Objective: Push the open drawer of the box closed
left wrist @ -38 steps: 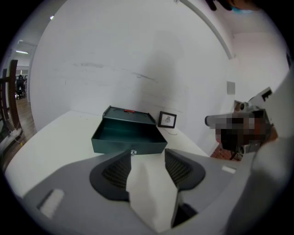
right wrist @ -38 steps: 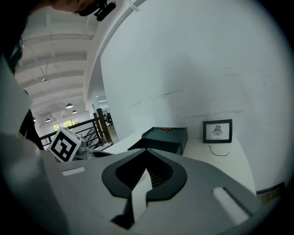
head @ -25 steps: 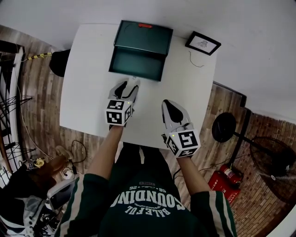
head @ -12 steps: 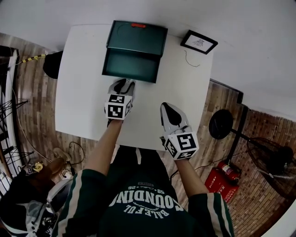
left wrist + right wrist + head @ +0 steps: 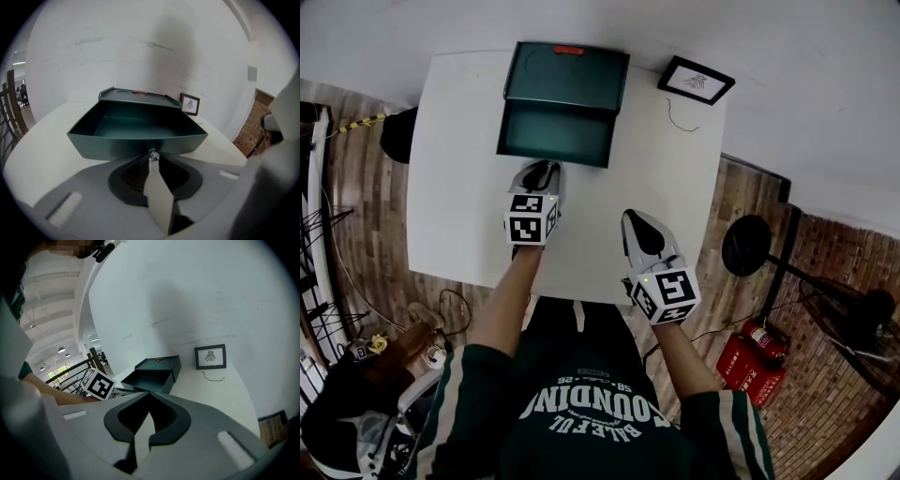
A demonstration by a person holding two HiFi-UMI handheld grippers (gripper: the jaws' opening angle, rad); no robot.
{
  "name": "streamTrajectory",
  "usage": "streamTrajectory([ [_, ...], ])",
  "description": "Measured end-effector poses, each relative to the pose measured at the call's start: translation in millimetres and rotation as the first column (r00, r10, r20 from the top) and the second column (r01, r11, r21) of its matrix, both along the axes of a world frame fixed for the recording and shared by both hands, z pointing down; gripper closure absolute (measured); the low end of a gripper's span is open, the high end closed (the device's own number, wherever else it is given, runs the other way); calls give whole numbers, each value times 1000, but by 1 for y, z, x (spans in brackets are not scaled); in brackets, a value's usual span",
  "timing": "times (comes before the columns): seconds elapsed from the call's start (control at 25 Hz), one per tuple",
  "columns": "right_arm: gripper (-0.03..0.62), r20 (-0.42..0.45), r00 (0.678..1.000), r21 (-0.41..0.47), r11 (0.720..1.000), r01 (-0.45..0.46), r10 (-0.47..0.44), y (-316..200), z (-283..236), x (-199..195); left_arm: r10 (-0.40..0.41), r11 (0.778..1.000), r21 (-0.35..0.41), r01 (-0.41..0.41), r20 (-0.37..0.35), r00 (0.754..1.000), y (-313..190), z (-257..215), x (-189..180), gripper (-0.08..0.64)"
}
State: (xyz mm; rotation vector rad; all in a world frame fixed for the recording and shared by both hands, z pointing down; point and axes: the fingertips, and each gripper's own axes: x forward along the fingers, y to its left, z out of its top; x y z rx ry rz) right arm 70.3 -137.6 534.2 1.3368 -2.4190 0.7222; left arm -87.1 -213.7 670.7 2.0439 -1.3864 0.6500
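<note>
On my feed the dark green box [image 5: 567, 75] sits at the far side of the white bench [image 5: 455, 197], with a small red tab [image 5: 568, 50] on its back edge. Its drawer [image 5: 117, 146] is pulled out toward me and stands fully open. I can see straight down into it in the head view and over its front wall in the left gripper view: a bare green floor and nothing lying inside.

The left gripper [image 5: 541, 172] is right up at the middle of the drawer's front wall. Its jaws have just been closing and now stand almost together. The small metal knob [image 5: 153, 154] on the drawer front sits between their tips, and they look pinched on it.

The right gripper [image 5: 629, 217] hangs over the near part of the bench, well apart from the box, jaws drawn together with nothing between them.

A framed picture [image 5: 695, 80] leans at the bench's far right corner, with a short bit of wire [image 5: 674, 116] lying just beside it.
</note>
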Motion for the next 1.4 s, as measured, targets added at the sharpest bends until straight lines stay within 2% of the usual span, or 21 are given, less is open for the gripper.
streamTrajectory([
  [0.48, 594, 7, 1000, -1, 1000, -8, 8, -2, -1, 0, -18, 1000, -8, 17, -36, 999, -12, -3, 4, 439],
  [1.4, 594, 40, 997, -33, 997, -67, 68, -18, 3, 3, 5, 1000, -8, -6, -46, 999, -54, -6, 3, 440],
])
